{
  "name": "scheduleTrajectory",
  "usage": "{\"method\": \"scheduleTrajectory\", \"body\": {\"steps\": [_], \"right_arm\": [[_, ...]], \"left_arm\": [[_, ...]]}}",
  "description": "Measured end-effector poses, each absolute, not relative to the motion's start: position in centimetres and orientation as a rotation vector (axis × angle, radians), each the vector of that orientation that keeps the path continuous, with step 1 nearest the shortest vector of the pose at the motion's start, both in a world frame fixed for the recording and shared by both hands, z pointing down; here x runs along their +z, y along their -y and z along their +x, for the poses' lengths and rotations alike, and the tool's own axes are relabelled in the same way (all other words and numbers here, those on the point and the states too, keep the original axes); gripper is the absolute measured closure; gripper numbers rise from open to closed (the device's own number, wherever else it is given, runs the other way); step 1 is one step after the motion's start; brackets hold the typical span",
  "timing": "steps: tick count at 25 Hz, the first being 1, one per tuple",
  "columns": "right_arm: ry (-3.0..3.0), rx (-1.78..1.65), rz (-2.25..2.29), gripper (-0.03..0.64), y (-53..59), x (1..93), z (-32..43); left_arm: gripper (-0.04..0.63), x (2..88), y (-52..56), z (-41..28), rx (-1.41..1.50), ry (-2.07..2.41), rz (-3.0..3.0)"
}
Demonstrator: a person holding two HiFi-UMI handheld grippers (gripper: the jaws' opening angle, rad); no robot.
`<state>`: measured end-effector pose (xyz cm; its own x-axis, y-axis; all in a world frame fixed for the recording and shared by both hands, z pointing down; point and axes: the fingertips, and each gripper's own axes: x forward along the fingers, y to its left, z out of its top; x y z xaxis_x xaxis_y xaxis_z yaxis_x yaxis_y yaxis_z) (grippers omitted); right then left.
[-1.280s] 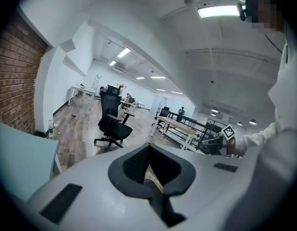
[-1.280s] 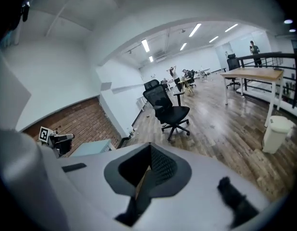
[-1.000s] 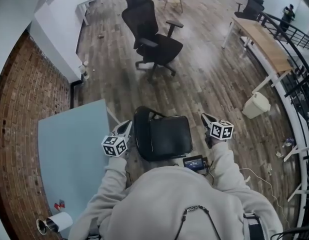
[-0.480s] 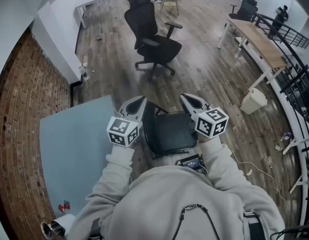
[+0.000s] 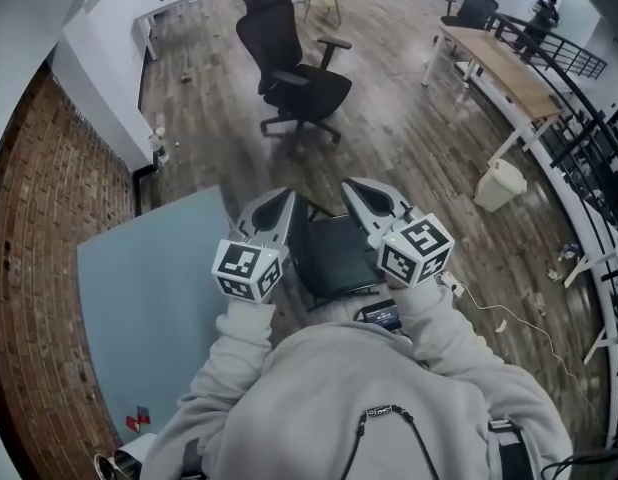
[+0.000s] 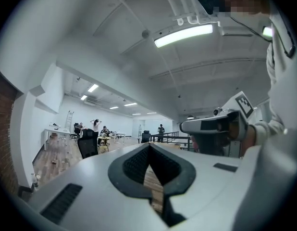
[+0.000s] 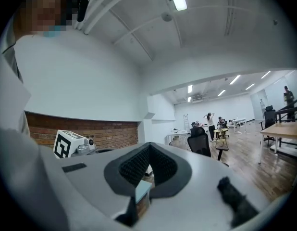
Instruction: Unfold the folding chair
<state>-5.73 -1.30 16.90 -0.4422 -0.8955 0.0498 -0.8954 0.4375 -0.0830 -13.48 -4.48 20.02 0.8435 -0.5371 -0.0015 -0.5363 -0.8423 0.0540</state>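
The folding chair (image 5: 334, 258), black, sits on the wooden floor (image 5: 419, 158) right in front of the person, beside a pale blue mat (image 5: 149, 298). Above it, the left gripper (image 5: 273, 208) and right gripper (image 5: 361, 192) are held level, jaws pressed together on nothing.

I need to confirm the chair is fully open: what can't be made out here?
Head view: the folding chair hides its legs and hinges under its own seat, and its sides sit behind the left gripper and right gripper.
Both gripper views: aimed across the room, with the chair out of frame.
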Motion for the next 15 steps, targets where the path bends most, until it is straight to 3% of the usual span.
{"method": "scheduleTrajectory", "body": {"steps": [15], "right_arm": [[-2.719, 0.000, -1.676, 0.612, -0.4, 15.3, -8.0]], "left_arm": [[0.589, 17.4, 2.2, -13.9, -0.119, 0.825, 3.059]]}}
